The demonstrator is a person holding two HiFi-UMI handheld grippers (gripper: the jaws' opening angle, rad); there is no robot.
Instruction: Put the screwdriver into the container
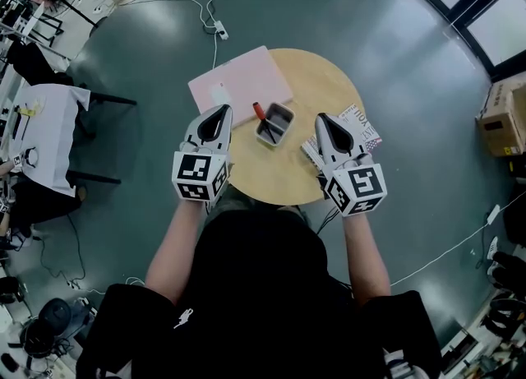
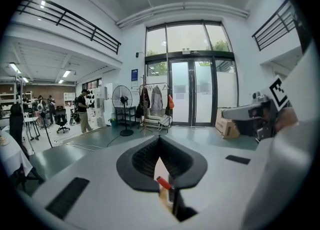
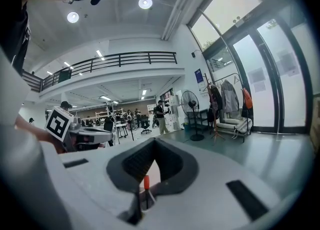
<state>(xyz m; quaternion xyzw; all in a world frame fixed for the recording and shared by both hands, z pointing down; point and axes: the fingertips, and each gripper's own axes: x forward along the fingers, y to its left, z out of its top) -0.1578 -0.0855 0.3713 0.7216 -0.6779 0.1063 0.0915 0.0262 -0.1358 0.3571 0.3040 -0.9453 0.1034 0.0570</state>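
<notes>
The screwdriver (image 1: 265,119), with a red handle and dark shaft, lies slanted inside a small grey container (image 1: 279,131) near the middle of the round wooden table (image 1: 271,176). My left gripper (image 1: 220,112) hovers just left of the container, jaws shut and empty. My right gripper (image 1: 322,119) hangs just right of it, also shut and holding nothing. Below the closed left gripper (image 2: 160,143) in the left gripper view, the red handle of the screwdriver (image 2: 163,182) peeks out. The right gripper view shows that handle (image 3: 147,182) upright below the closed right gripper (image 3: 154,144).
A pink sheet (image 1: 240,83) lies on the table's far left part. A printed booklet (image 1: 362,128) sits under the right gripper's side. A power strip with cables (image 1: 220,30) lies on the floor beyond. Cardboard boxes (image 1: 501,118) stand at the right.
</notes>
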